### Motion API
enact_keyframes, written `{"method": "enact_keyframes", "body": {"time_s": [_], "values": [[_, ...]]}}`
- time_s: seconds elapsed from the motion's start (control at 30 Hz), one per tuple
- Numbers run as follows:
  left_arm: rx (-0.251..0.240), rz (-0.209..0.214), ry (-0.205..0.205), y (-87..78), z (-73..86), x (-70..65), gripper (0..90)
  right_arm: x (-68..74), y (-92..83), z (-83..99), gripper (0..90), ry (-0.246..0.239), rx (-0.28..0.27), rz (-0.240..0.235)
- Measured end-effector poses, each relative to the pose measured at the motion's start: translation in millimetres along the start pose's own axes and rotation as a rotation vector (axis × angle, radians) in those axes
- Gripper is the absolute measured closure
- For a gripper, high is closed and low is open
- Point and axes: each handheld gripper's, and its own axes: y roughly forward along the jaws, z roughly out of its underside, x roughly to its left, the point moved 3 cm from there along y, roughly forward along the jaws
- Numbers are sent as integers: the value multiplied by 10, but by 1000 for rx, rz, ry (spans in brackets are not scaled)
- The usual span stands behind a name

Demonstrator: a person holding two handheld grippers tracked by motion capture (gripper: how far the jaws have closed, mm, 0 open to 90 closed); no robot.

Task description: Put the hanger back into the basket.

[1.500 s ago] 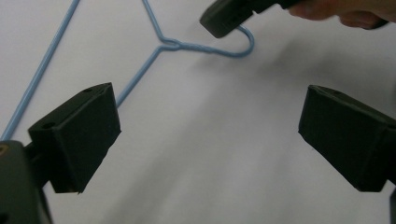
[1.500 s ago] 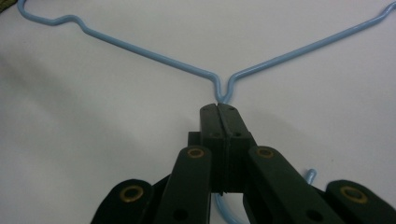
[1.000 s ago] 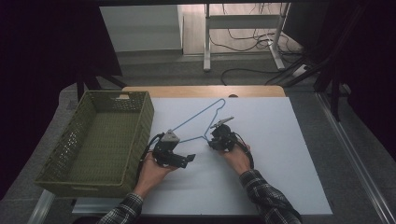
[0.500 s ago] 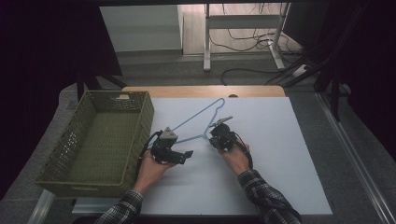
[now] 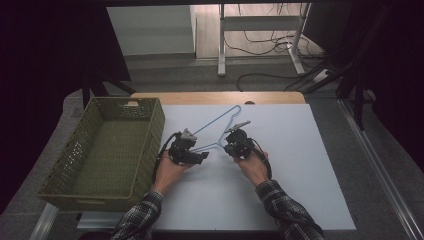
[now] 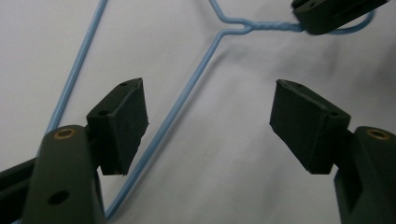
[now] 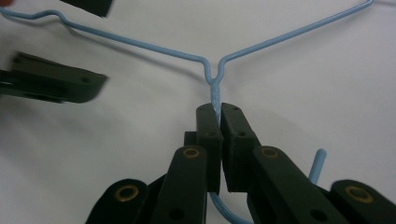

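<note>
The hanger (image 5: 216,131) was a thin light-blue wire one, lying flat on the white desk (image 5: 300,165) just right of the green basket. Its triangular body pointed away from the person, the hook end nearer. The twisted neck (image 7: 215,91) sat where the two sloping arms met, and one arm carried a small notch (image 7: 56,17) near its shoulder.

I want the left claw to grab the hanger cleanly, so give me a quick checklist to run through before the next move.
1. Right claw shut on the blue hanger at its twisted neck: ok.
2. Left claw pads clear of the wire: ok, open, jaws just been closing.
3. Hanger arm between the left jaws: ok, near the left pad.
4. Hanger flat on the white table: cannot tell.
5. Green basket clear of both hands: ok.
</note>
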Motion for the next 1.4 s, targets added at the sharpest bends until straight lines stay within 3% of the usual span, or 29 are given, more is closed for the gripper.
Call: {"method": "enact_keyframes", "body": {"time_s": [0.13,0.37,0.63,0.93,1.03,1.07,1.1,1.13,1.17,1.2,1.23,1.27,1.3,1.4], "values": [[33,-24,37,105,-61,24,341,7,-30,-15,868,2,-3,-2],[69,-23,85,222,-143,60,529,11,-65,-36,867,0,-7,-8],[103,-8,115,297,-171,59,626,8,-83,-44,867,3,-10,-14],[109,8,146,300,-199,82,758,11,-96,-43,866,3,-12,-19],[128,24,206,283,-208,97,795,8,-108,-48,850,2,-15,-18],[128,24,206,283,-208,97,819,8,-108,-48,850,2,-15,-18],[132,29,240,265,-216,102,859,0,-138,-62,777,10,-33,-22],[132,29,240,265,-216,102,861,0,-138,-62,777,10,-33,-22],[110,21,194,264,-221,109,861,0,-165,-74,747,11,-38,-35],[99,38,182,247,-222,138,867,6,-196,-90,718,8,-39,-38],[87,53,189,222,-226,154,868,20,-284,-129,658,-4,-69,-33],[87,53,189,222,-226,154,870,20,-284,-129,658,-4,-69,-33],[92,53,191,209,-233,162,870,46,-391,-171,635,-16,-98,-49],[55,78,136,159,-283,172,871,100,-546,-213,613,-31,-137,-59]]}}
